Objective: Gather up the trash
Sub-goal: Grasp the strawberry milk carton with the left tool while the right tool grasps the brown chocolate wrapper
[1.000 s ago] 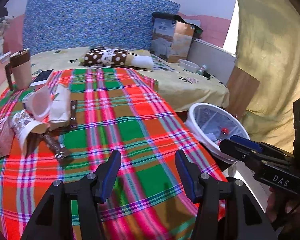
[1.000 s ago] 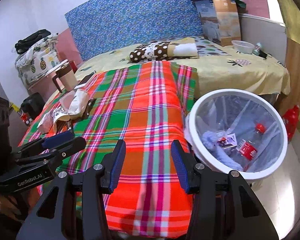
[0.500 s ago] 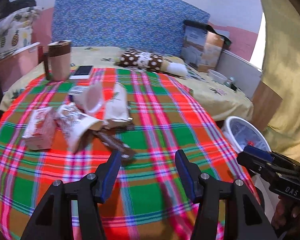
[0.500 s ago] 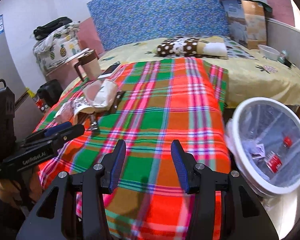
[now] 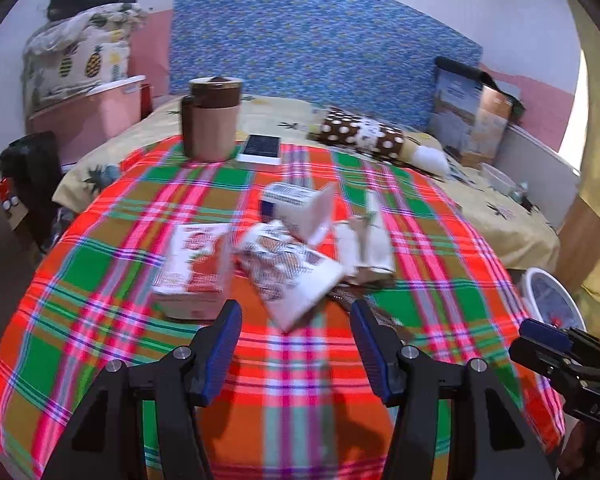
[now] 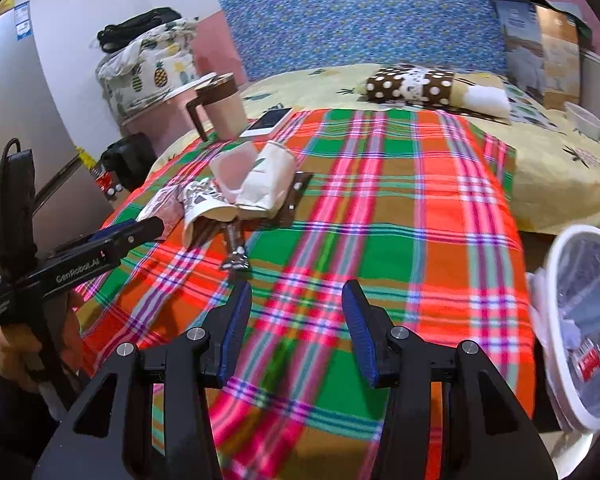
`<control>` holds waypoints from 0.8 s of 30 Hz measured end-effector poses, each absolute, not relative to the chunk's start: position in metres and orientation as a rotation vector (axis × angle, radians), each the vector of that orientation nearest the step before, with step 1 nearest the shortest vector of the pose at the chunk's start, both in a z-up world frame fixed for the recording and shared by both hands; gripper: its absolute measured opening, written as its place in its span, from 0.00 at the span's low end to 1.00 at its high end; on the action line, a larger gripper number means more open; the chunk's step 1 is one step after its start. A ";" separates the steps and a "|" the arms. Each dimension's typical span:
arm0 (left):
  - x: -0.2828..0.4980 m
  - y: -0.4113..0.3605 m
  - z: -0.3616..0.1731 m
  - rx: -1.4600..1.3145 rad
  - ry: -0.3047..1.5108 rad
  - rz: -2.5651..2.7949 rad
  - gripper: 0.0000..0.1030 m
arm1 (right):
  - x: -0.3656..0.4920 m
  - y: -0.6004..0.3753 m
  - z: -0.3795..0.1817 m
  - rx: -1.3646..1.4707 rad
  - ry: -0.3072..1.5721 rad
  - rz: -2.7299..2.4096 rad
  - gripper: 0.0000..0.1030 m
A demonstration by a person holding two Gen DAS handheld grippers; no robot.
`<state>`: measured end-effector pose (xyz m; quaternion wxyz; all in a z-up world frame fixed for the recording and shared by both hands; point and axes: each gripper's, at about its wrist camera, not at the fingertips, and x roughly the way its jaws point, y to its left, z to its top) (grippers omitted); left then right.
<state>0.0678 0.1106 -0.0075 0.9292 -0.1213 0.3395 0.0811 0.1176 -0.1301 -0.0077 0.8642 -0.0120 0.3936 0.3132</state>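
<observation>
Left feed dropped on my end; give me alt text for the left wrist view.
The open, empty left gripper points at crumpled paper cups and small cartons on a plaid blanket. The white bin sits far right.

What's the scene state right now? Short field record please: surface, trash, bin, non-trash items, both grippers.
surface: plaid blanket over a yellow sheet
trash: cluster of paper cups, red-and-white carton, white box, dark wrapper
bin: white-rimmed bin off the blanket's right edge, bottles inside
non-trash: lidded mug, phone
left gripper: open, empty, facing the trash
right gripper: open, empty, over bare blanket
</observation>
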 end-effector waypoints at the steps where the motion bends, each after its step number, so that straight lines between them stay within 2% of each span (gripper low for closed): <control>1: 0.069 0.117 -0.008 -0.253 0.696 0.177 0.55 | 0.119 -0.126 -0.008 -0.029 0.826 0.664 0.48; 24: 0.099 0.178 -0.022 -0.243 0.717 0.262 0.55 | 0.143 -0.058 -0.032 -0.142 0.911 0.764 0.48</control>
